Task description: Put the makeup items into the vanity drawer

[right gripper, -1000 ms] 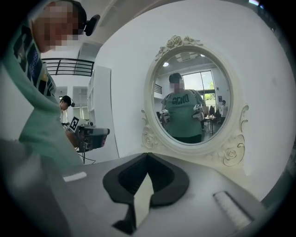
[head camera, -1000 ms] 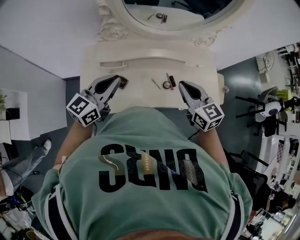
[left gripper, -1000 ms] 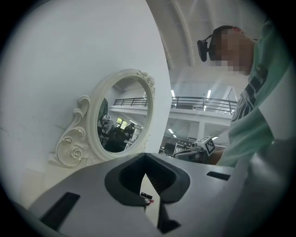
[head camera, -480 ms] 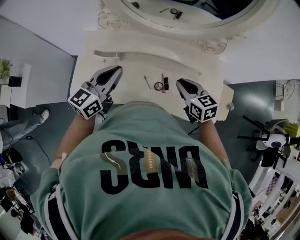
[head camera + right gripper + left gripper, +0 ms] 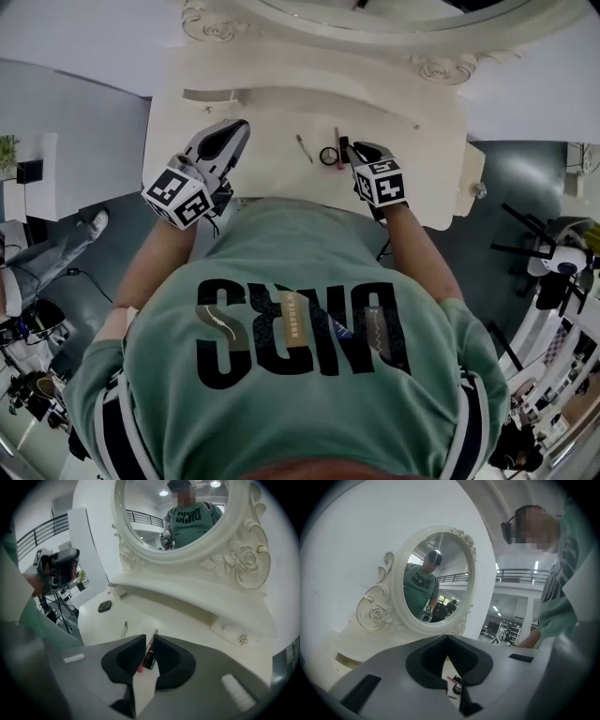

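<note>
On the white vanity top (image 5: 272,169) lie a thin pencil (image 5: 304,148), a round compact (image 5: 329,156) and a black-and-red lipstick (image 5: 340,147). My right gripper (image 5: 359,152) hangs just over the lipstick. In the right gripper view the lipstick (image 5: 149,654) shows in the narrow gap between the jaws of the right gripper (image 5: 149,640), which are opening; the pads do not press on it. My left gripper (image 5: 238,127) hovers over the left of the top with nothing in it. In the left gripper view the left gripper (image 5: 446,638) has its tips together.
An oval mirror (image 5: 178,517) in a carved frame stands at the back. Under its shelf sits a small shut drawer with a knob (image 5: 243,640). A pencil (image 5: 124,629) and a flat black case (image 5: 104,605) lie left of my right gripper. The person's green shirt (image 5: 300,328) hides the table's near edge.
My right gripper has moved left and forward to the lipstick, and its jaws have parted. The left gripper has shifted slightly forward.
</note>
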Demonstrator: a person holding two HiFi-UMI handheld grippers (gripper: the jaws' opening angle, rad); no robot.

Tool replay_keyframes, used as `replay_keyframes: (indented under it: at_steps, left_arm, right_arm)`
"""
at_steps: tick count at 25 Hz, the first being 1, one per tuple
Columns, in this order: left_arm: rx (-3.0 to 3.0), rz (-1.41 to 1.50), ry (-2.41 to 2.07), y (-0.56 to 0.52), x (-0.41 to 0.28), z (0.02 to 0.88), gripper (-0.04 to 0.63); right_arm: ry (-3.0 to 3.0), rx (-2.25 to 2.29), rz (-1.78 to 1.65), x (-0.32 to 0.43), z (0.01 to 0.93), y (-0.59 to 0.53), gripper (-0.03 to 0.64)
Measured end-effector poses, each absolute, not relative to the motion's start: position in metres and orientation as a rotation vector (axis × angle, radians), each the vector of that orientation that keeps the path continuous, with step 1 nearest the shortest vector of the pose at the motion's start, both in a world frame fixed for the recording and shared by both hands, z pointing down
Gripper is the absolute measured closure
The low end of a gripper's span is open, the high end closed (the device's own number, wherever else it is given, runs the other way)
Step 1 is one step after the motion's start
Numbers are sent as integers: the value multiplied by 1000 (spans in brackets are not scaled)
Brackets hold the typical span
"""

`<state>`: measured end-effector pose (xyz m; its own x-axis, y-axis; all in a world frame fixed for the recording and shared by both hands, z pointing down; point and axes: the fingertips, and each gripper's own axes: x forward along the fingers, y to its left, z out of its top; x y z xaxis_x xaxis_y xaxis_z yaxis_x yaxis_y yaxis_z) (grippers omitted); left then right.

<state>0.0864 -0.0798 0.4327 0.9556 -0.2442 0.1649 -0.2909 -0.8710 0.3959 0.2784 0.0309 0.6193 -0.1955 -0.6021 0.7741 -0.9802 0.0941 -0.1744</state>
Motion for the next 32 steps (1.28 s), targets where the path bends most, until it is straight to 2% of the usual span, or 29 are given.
replay_keyframes:
  at_steps: [9,23,28,32]
  left_arm:
    - [2648,221,-293,-72,86,462,597]
    - [2630,239,-307,-72,85,464,597]
    - [2643,237,-307,-73,89,461,597]
    - [2668,211,-299,-78,96,447,597]
  right_arm:
    - [-1680,1561,1027,286,678,32,515]
    - [-1693,1553,1187,281,697,36,509]
    - [-1754,1626,1194,297,676,36,517]
    - [-1876,1761,1170,314,616,27,517]
